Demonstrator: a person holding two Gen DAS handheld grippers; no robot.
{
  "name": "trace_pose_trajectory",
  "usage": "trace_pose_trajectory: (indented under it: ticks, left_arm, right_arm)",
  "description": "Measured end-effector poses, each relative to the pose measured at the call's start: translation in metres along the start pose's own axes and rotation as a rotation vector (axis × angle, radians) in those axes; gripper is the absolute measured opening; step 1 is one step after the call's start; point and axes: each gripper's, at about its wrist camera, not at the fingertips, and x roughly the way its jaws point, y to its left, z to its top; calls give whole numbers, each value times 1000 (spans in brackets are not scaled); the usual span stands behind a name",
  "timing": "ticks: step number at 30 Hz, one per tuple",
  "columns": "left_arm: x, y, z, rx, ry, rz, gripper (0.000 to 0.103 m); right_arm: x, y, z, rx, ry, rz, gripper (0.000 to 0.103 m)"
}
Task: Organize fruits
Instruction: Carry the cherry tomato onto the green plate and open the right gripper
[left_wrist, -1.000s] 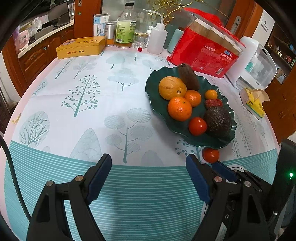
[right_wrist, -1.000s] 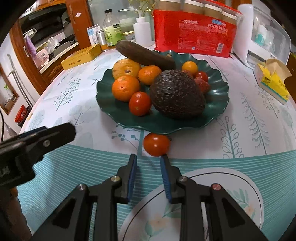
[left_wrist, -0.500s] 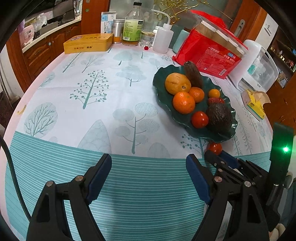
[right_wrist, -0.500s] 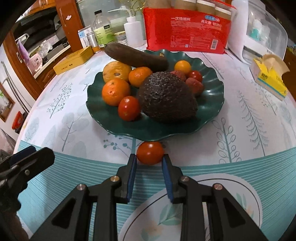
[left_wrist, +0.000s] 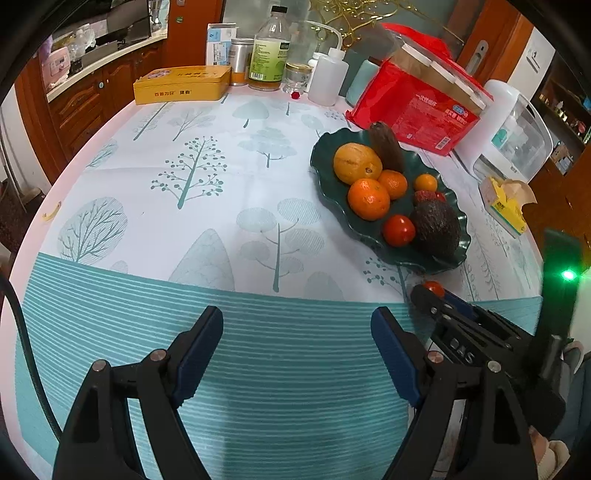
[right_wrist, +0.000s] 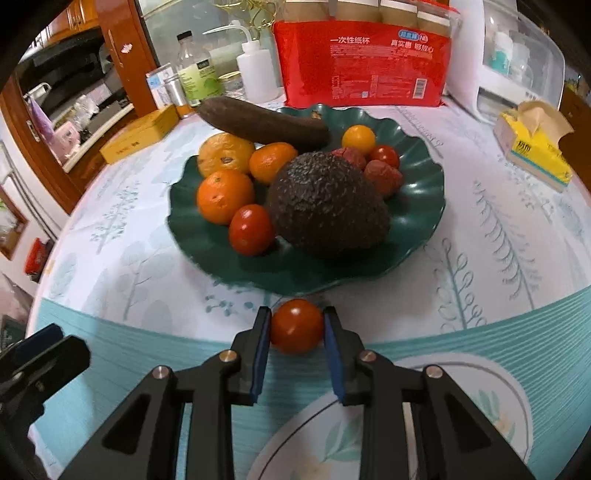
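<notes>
A: Our right gripper (right_wrist: 297, 326) now brackets the tomato (right_wrist: 296, 325) on the cloth, just before the plate (right_wrist: 424, 206); a second ago it sat ahead of our pads.

B: Contact looks made, so we lift next. Left gripper (left_wrist: 297, 354) hangs wide, empty.

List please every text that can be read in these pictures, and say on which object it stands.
"一次性纸杯": red pack of paper cups, white letters.
"百善为孝" and "健睿", read with doubt: front of the yellow tin.
"DAS": black body of the right gripper, seen from the left wrist view.
Too small or blurred: green bottle label, blue-white carton, yellow tissue box, barcode digits on the red pack.
</notes>
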Motion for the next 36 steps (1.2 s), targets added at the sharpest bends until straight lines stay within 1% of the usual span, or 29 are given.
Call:
trace_pose_trajectory:
  ticks: [2, 5, 7, 9, 11, 12, 13, 15, 17, 20, 22, 24, 26, 27, 29, 32, 36]
  left_arm:
    - [-4, -2, 2, 8, 19, -9, 81]
    - [-17, -10, 10, 40, 21, -12, 81]
    - [-25, -17, 17, 63, 18, -7, 81]
    - [-34, -25, 26, 81, 22, -20, 82]
    - [-45, -35, 40, 106, 27, -28, 86]
    - [-53, -43, 51, 129, 27, -28, 93]
    - [-59, -48, 58, 143, 21, -28, 96]
    - [-75, -62, 78, 178, -9, -19, 97]
    - [-87, -74, 96, 209, -36, 3, 103]
    - [-106, -94, 128, 246, -87, 44, 102]
    - [-109, -105, 147, 272, -86, 76, 102]
    - [-107, -114, 159, 307, -84, 88, 102]
    - [-101, -122, 167, 336, -91, 103, 102]
    - [-95, -124, 170, 346, -93, 115, 102]
    - [-80, -127, 173, 350, -81, 138, 102]
    - [-45, -123, 169, 323, -22, 145, 102]
    - [-3, -115, 156, 294, 50, 152, 102]
  right_arm:
    - [-11, 3, -3, -17, 1, 8, 28]
    - [-34, 5, -4, -36, -8, 30, 28]
    - [-53, 3, 1, -42, -15, 43, 28]
    - [-68, 2, 8, -44, -15, 56, 28]
    - [-86, 2, 21, -63, -17, 53, 28]
    - [-95, 2, 27, -74, -21, 49, 28]
    - [-107, 0, 38, -81, -29, 50, 28]
    - [-126, -4, 59, -85, -46, 52, 28]
    - [-147, -10, 88, -78, -66, 61, 28]
    - [-171, -18, 132, -67, -97, 77, 28]
    - [-184, -21, 162, -67, -111, 90, 28]
    - [-188, -23, 186, -72, -115, 101, 28]
    - [-184, -24, 208, -67, -116, 100, 28]
    - [-176, -27, 217, -60, -103, 110, 28]
    - [-156, -32, 224, -38, -69, 136, 28]
    - [-105, -41, 221, 3, 27, 173, 29]
    - [-33, -47, 197, 19, 172, 213, 29]
